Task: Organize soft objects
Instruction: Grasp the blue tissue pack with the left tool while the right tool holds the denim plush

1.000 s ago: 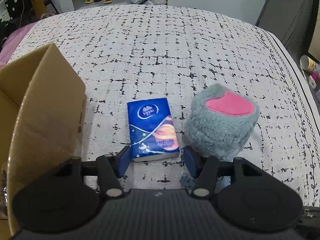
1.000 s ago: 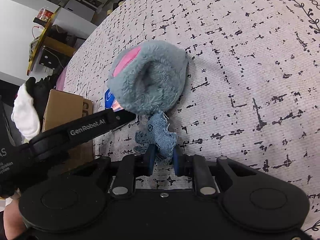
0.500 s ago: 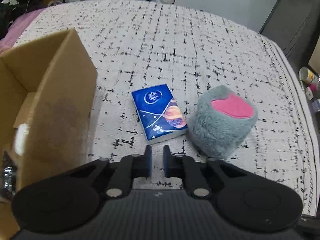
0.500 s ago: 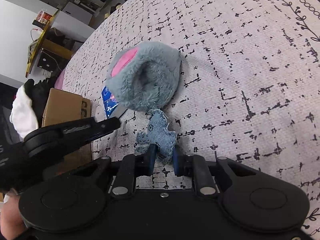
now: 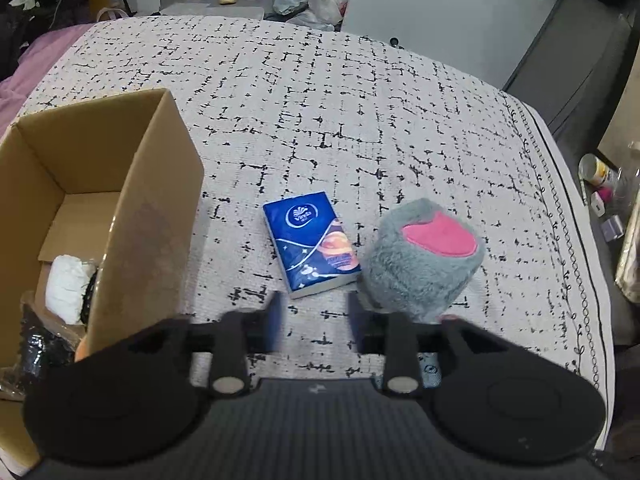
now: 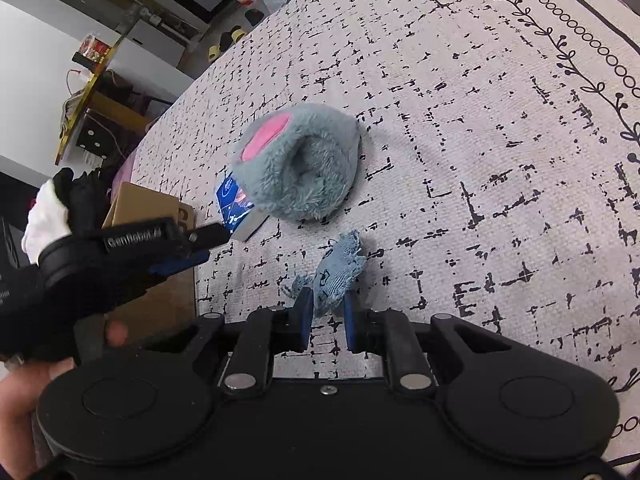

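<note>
A blue tissue pack (image 5: pixel 312 242) lies flat on the patterned bed cover (image 5: pixel 320 120), next to a grey fluffy plush with a pink patch (image 5: pixel 424 260). My left gripper (image 5: pixel 314 314) is open, its fingers blurred, just short of the tissue pack's near end. It also shows in the right wrist view (image 6: pixel 192 248). My right gripper (image 6: pixel 325 316) is shut on a small blue denim scrap (image 6: pixel 338 270) that rests on the cover, near the plush (image 6: pixel 300 160).
An open cardboard box (image 5: pixel 92 208) stands at the left, with a white soft item (image 5: pixel 66 286) and dark things inside. The bed edge runs along the right, with small bottles (image 5: pixel 600 172) on the floor beyond.
My left gripper shut half a second ago and has opened again while rising and pulling back. My right gripper has stayed shut on the denim scrap and drawn back a little from the plush.
</note>
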### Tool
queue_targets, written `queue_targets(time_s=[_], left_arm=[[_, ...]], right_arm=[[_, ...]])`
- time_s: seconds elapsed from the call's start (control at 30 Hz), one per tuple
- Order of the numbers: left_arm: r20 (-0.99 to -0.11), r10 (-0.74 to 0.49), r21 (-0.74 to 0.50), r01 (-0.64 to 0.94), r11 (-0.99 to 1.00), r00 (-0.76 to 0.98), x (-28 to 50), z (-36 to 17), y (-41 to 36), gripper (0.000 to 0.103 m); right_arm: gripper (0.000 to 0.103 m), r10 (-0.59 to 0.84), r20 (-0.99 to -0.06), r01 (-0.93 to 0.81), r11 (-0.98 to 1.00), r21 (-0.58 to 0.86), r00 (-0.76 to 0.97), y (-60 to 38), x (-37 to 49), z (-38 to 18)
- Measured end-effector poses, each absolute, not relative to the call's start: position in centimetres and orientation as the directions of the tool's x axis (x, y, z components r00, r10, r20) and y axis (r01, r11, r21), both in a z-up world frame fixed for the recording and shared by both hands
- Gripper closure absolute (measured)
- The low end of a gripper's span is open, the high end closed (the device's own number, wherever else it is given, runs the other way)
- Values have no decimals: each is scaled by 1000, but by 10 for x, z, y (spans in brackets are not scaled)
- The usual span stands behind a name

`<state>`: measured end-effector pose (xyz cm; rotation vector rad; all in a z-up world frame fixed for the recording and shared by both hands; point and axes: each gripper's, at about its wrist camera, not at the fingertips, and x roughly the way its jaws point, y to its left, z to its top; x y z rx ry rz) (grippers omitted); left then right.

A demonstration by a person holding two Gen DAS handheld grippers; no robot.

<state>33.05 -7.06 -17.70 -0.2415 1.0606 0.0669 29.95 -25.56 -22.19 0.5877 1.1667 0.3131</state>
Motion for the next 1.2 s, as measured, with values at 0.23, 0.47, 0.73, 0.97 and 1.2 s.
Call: queue_targets(time_s=[0.23,0.47,0.73,0.97,1.2], left_arm=[[-858,-21,-153,-216,964,513,338,-179,-68,42],[-836,21,-168,-292,941,548,357,-181,-65,42],[-857,95,-136,-400,906,507,382,-199,-68,42],[-888,98,-125,-441,889,449,403,-221,-71,42],[-896,110,-101,-439,893,431,404,-222,-74,40]], right_arm=[[86,520,-768,73,809,583,373,-255,304,-225],[86,541,-760,61,799,598,361,-251,313,-229],[86,561,-751,48,790,612,349,-247,325,-234],[86,569,-756,42,790,612,323,-243,329,-241],[86,576,-753,40,786,618,318,-243,331,-242]])
